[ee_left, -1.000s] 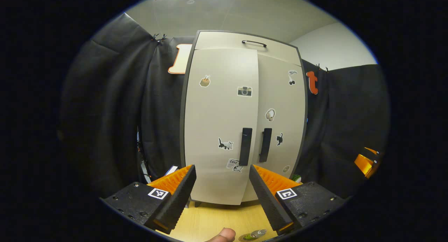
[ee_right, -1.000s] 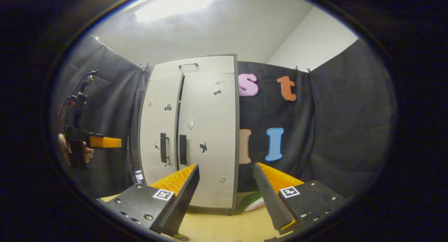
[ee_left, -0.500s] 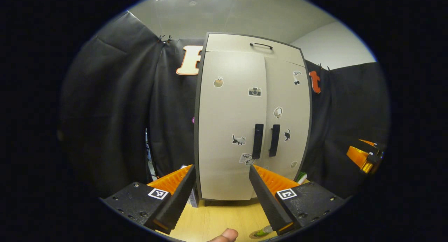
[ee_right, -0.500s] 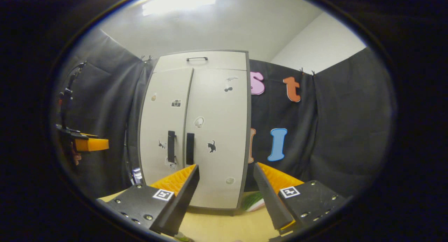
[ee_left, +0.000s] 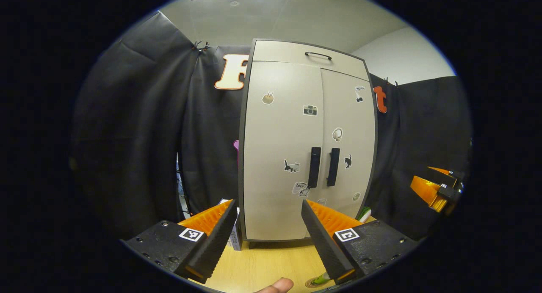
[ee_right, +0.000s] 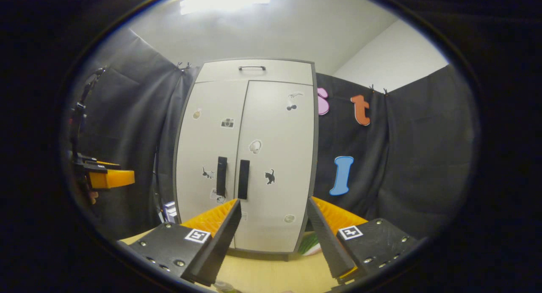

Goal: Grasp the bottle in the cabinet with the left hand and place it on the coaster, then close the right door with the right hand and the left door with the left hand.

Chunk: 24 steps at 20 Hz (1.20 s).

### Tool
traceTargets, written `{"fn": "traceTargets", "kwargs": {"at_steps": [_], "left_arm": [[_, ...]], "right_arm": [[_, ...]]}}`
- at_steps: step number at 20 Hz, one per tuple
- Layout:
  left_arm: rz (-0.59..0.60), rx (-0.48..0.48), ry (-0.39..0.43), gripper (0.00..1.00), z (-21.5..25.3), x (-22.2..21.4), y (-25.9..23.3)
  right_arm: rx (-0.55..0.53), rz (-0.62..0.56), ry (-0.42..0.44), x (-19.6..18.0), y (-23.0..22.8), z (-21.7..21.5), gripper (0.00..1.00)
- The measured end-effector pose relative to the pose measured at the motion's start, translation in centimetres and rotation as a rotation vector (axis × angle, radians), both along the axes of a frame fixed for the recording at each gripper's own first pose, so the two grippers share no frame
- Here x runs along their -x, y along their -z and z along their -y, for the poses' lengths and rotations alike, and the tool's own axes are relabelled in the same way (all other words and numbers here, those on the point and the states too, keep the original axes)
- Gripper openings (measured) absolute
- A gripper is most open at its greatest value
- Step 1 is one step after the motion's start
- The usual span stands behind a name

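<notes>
The cabinet (ee_left: 307,145) now presents both doors flush: a second ago the left door (ee_left: 279,153) stood proud of the right door (ee_left: 348,136) with a dark gap at the seam, and that gap has closed, the two black handles (ee_left: 314,167) lying side by side. In my judgement both door steps are done and the task is at or near its end. Both tools have drawn back from the cabinet since then. The left gripper (ee_left: 269,238) stands with its jaws spread and nothing between them; the right gripper (ee_right: 274,238) likewise, empty and apart. The left gripper view shows, at its bottom edge on the wooden table (ee_left: 271,263), the coaster (ee_left: 314,282) with the green bottle (ee_left: 322,277) on it, partly hidden behind the right finger, and a fingertip (ee_left: 277,286) beside it. The right gripper view instead shows the left gripper at far left, held well clear of the doors, and a green-and-white object (ee_right: 310,244) by the cabinet's right foot, too hidden to identify.
</notes>
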<state>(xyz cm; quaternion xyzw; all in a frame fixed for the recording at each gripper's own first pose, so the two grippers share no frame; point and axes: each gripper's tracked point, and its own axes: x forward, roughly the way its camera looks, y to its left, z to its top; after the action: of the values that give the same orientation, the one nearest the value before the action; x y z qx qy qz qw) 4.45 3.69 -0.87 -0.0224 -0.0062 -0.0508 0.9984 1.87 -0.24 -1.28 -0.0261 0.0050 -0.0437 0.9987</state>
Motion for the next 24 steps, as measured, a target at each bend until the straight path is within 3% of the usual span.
{"fn": "traceTargets", "kwargs": {"at_steps": [7,11,13,14,15,16,20,24], "left_arm": [[0.007,0.000,0.045,0.94,1.6,-1.0,0.4],[-0.006,-0.004,0.061,0.97,2.8,-1.4,0.8],[-0.005,-0.005,0.057,0.97,3.5,-1.7,0.6],[-0.005,-0.006,0.053,0.97,4.0,-1.7,0.5],[-0.004,-0.007,0.046,0.93,4.3,-1.8,0.5],[-0.001,-0.009,0.039,0.97,4.8,-1.8,0.3],[-0.002,-0.014,-0.002,0.93,6.4,-1.6,0.4],[-0.007,-0.049,-0.017,0.96,8.8,-1.9,1.3]], "right_arm": [[0.015,-0.008,0.040,0.4,0.6,-0.2,0.94],[0.010,0.003,0.046,0.3,0.4,0.6,0.94],[0.009,0.009,0.047,0.1,0.2,1.3,0.94],[0.002,0.011,0.045,0.0,0.2,1.6,0.89],[-0.006,0.012,0.042,-0.1,0.2,1.9,0.94],[-0.011,0.012,0.040,-0.3,0.3,2.4,0.94],[-0.026,0.004,0.020,-0.9,0.8,3.8,0.94],[-0.040,0.001,0.005,-0.8,1.6,5.6,0.94]]}}
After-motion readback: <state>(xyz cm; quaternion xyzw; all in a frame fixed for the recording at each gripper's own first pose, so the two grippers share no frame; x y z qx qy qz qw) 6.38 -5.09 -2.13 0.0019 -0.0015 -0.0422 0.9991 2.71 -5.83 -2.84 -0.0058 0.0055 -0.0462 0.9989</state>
